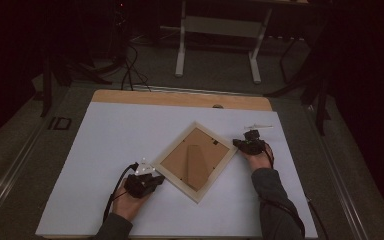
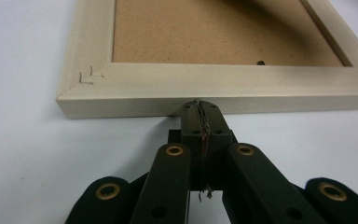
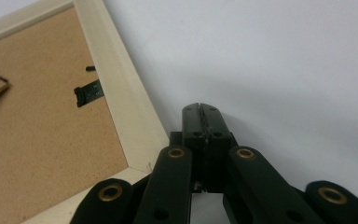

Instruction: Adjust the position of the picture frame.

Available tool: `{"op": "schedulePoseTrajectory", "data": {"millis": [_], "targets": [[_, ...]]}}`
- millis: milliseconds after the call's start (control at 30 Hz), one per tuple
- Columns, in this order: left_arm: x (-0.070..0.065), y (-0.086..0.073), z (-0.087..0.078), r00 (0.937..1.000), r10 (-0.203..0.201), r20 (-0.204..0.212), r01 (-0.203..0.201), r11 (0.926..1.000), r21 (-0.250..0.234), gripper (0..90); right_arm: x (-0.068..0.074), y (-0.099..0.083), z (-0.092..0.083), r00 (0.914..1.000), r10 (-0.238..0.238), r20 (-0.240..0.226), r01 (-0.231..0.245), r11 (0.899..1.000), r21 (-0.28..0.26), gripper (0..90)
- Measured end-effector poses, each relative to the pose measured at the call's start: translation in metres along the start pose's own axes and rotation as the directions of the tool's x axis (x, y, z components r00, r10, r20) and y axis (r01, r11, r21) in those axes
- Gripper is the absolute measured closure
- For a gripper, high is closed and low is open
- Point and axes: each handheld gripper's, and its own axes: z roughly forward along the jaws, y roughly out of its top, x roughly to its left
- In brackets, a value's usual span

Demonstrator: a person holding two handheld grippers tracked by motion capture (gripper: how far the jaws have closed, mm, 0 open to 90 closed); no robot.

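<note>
A pale wooden picture frame (image 1: 195, 159) lies face down on the white table top (image 1: 120, 135), turned like a diamond, its brown backing board and stand flap upward. My left gripper (image 1: 152, 176) rests at the frame's lower-left edge. Its jaws are shut with nothing between them, and the tips (image 2: 200, 106) touch the frame's outer side (image 2: 214, 95). At the frame's right corner sits my right gripper (image 1: 240, 143), also shut and empty. In the right gripper view its tips (image 3: 200, 108) lie on the white surface just beside the frame's rail (image 3: 126, 102). A black turn clip (image 3: 87, 93) holds the backing.
The table's wooden strip (image 1: 180, 99) runs along the far edge. A small clear piece (image 1: 257, 126) lies on the white top beyond my right gripper. Past the table, a white stand's legs (image 1: 217, 45) and cables (image 1: 130, 70) occupy the dark floor.
</note>
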Motion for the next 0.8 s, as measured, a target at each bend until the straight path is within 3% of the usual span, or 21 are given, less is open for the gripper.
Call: {"op": "schedulePoseTrajectory", "data": {"millis": [267, 433, 667, 800], "targets": [[0.003, 0.007, 0.002, 0.9992, 0.015, -0.037, -0.014, 0.9994, 0.031, 90.0, -0.001, -0.003, -0.001, 0.9998, -0.017, -0.010, 0.017, 1.000, 0.011, 90.0], [0.011, 0.010, 0.005, 0.9991, -0.026, -0.034, 0.026, 0.9995, 0.017, 90.0, -0.001, -0.005, -0.005, 0.9991, -0.039, -0.019, 0.040, 0.999, 0.022, 90.0], [0.016, 0.012, 0.005, 0.9979, -0.047, -0.046, 0.048, 0.9986, 0.022, 90.0, 0.001, -0.009, -0.008, 0.9981, -0.051, -0.034, 0.052, 0.998, 0.027, 90.0], [0.017, 0.018, 0.006, 0.9969, -0.026, -0.075, 0.030, 0.9982, 0.051, 90.0, 0.002, -0.010, -0.010, 0.9973, -0.064, -0.036, 0.065, 0.997, 0.031, 90.0]]}}
